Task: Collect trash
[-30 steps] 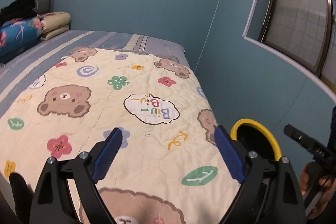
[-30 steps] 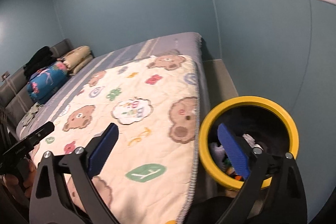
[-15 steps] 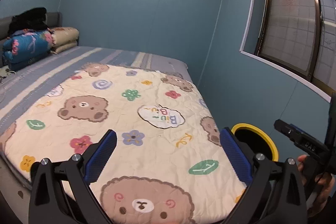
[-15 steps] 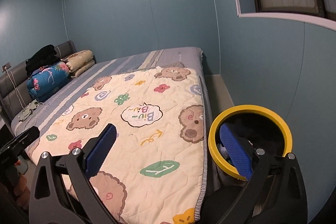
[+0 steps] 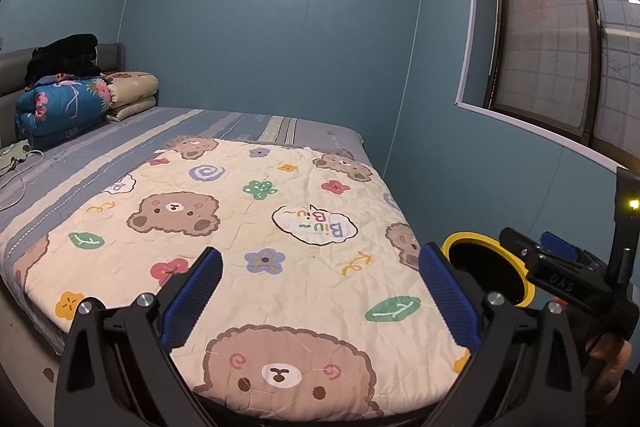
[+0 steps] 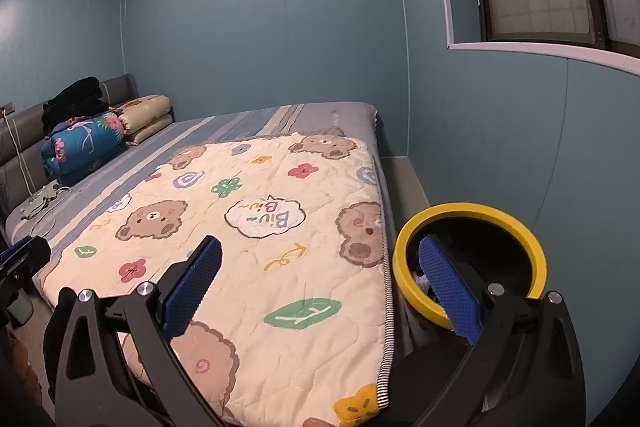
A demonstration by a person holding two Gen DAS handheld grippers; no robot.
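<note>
Teal walls close in a bedroom where we stand at the foot of a bed, and the thing our task turns on is the round black bin with a thick yellow plastic rim (image 6: 472, 263), on the floor in the gap between the bed's edge and the wall. It sits just behind the right finger of our right gripper (image 6: 320, 281), set low and close, we judge, so scraps can be dropped straight in. Some pale and coloured bits show at its bottom, too dim to name.

Our right gripper's blue ribbed pads are spread wide with nothing between them. Our left gripper (image 5: 320, 287) stands just as wide, its jaws having just been opening, and holds nothing either; from its view the bin lies off past its right finger, half hidden by the right tool.

Ahead of both tongs spreads the cream quilted blanket printed with brown bears and flowers (image 5: 256, 227), smoothed flat over a blue-grey striped sheet (image 5: 208, 127). We see no loose trash on it. Far beyond the left fingers, folded quilts (image 5: 80, 99) are stacked against the grey headboard, out of the way.
</note>
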